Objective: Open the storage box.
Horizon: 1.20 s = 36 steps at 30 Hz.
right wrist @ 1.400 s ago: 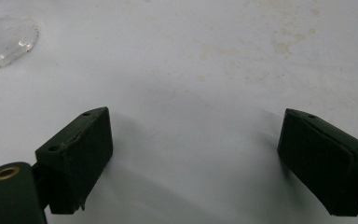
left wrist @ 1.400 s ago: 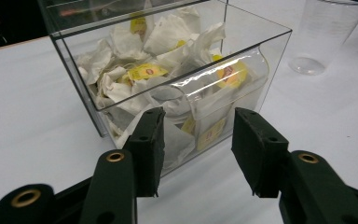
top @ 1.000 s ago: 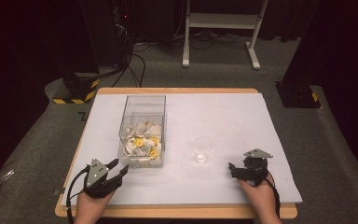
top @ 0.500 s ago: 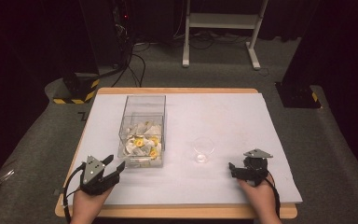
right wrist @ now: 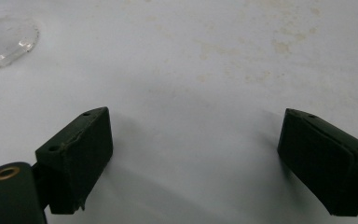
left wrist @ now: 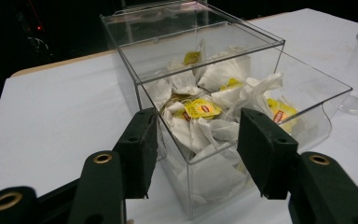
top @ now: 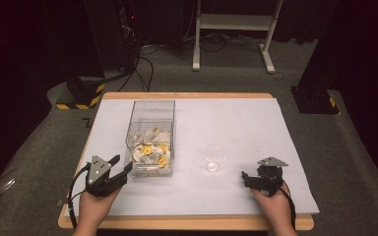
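Tea bags point(top: 150, 150) in box point(top: 150, 110) (mid-table), cup point(top: 215, 158) to its right, table point(top: 236, 120) beneath

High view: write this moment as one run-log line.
left gripper: open, beside clear box of tea bags | right gripper: open, low over white table cover | clear cup: upright, untouched

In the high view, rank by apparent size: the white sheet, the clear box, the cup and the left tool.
1. White sheet, by far the largest.
2. Clear box.
3. Left tool and cup: the tool looks a bit bigger, but it sits nearer the camera, so their order is unsure.
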Tool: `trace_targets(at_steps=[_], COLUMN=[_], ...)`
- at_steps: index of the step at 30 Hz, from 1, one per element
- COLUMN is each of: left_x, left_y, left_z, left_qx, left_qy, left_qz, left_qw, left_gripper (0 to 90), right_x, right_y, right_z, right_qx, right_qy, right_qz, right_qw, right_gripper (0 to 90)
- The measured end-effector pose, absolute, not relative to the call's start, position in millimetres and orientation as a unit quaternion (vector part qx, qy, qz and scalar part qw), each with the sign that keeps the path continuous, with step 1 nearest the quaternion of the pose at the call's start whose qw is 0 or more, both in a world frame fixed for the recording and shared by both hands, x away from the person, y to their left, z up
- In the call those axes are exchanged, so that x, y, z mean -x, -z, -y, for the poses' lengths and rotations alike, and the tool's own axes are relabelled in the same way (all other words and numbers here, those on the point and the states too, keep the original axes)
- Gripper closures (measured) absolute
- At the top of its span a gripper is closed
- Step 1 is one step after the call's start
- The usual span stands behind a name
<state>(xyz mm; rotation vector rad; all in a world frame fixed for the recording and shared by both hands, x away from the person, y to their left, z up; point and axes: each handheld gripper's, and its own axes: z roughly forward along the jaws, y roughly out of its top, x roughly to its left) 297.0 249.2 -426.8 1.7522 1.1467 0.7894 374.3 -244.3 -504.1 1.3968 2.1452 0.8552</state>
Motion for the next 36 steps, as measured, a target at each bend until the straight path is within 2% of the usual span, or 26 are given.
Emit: trace_targets(at_steps=[11, 26, 36], left_x=[-317.4, -326.6, -331.8], left_y=[431.4, 445.1, 450.5], left_z=[-253.5, -248.3, -250.6], left_qx=[-0.701, -0.694, -0.692], left_qy=[-0.312, -0.314, -0.31], left_qz=[-0.477, -0.49, -0.492], left_qw=[0.429, 0.424, 0.427], left_gripper=[53.0, 62.2, 64.7], right_x=[-374.3, -374.2, -374.2], right_y=[504.2, 504.2, 504.2], right_z=[244.3, 244.2, 244.1], right_qx=[-0.505, -0.505, -0.505], right_qy=[-0.309, -0.309, -0.309], right_qz=[-0.775, -0.776, -0.775], right_qw=[0.22, 0.22, 0.22], right_gripper=[10.1, 10.1, 10.1])
